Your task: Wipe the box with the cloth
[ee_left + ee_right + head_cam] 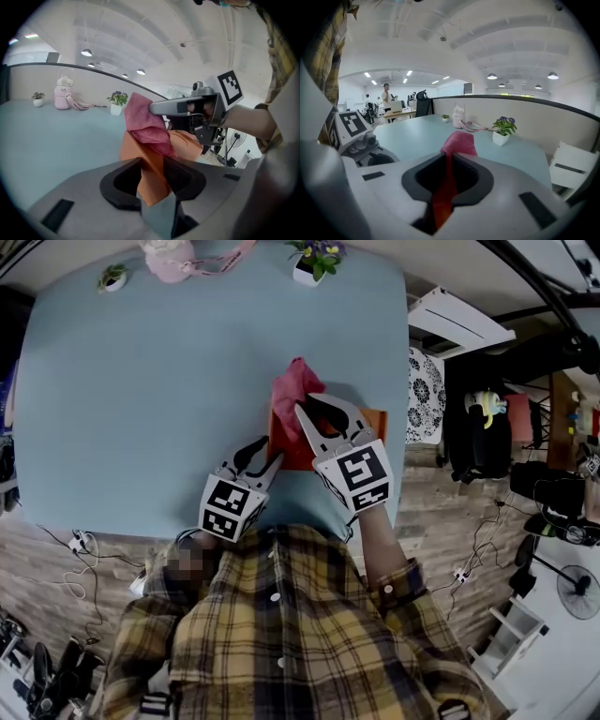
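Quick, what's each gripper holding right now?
Left gripper: closed on a corner of the orange box.
Right gripper: closed on the pink cloth.

I am holding the left tongs (pixel 270 454) angled down, clamping the box (pixel 151 180); right tongs (pixel 314 411) alongside are pinching the cloth (pixel 295 385).

Along the far edge of the pale blue table (pixel 141 409), a small potted plant (pixel 112 277) is sitting at the left, what may be a pink bag (pixel 171 259) beside it, and a purple-flowered plant (pixel 317 261) farther right.
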Tool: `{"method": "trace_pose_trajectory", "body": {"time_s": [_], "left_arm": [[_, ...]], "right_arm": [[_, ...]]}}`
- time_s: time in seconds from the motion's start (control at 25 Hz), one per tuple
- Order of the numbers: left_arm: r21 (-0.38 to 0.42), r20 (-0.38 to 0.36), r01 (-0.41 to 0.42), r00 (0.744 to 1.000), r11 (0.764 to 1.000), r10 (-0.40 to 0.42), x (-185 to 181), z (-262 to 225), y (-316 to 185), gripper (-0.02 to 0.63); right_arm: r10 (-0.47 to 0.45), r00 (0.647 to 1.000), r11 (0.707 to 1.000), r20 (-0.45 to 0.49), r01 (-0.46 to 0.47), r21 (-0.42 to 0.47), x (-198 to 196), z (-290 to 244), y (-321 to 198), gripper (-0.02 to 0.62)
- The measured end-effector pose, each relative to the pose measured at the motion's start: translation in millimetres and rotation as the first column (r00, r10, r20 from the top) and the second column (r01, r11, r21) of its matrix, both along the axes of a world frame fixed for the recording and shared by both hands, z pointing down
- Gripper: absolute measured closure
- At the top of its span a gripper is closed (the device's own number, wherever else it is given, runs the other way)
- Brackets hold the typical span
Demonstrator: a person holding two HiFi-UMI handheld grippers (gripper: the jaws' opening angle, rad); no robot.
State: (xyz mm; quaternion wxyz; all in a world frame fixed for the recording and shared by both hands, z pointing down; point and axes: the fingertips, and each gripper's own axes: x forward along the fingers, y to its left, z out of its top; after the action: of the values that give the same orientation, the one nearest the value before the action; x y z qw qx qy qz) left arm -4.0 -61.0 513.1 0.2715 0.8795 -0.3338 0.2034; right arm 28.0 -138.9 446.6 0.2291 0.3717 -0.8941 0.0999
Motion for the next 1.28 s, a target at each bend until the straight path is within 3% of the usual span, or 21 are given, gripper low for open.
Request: {"method": "trace_pose_trajectory", "body": {"time_s": [0.16, 0.36, 0.8, 1.28], "left_arm": [[0.0, -0.001, 0.0, 1.0, 1.0, 0.0, 0.8, -0.1, 0.3, 0.462], [0.002, -0.002, -0.001, 1.0, 1.0, 0.001, 0.9, 0.2, 0.4, 0.46], [0.003, -0.007, 0.002, 1.0, 1.0, -0.002, 0.2, 1.5, -0.4, 0.459], [0.005, -0.003, 0.009, 1.0, 1.0, -0.009, -0.6, 2.1, -0.2, 0.459]], "right_arm": [[-0.107, 0.987, 0.994, -0.117, 0.105, -0.026, -15.9, 26.8, -3.3, 0.551], [-0.191, 0.945, 0.981, -0.264, 0.188, -0.036, -21.7, 47.9, -4.0, 0.551], [-0.231, 0.93, 0.973, -0.285, 0.226, -0.052, -15.8, 54.3, -3.7, 0.551], [-0.185, 0.917, 0.982, -0.353, 0.16, -0.1, 41.1, 58.3, 1.9, 0.551]]}}
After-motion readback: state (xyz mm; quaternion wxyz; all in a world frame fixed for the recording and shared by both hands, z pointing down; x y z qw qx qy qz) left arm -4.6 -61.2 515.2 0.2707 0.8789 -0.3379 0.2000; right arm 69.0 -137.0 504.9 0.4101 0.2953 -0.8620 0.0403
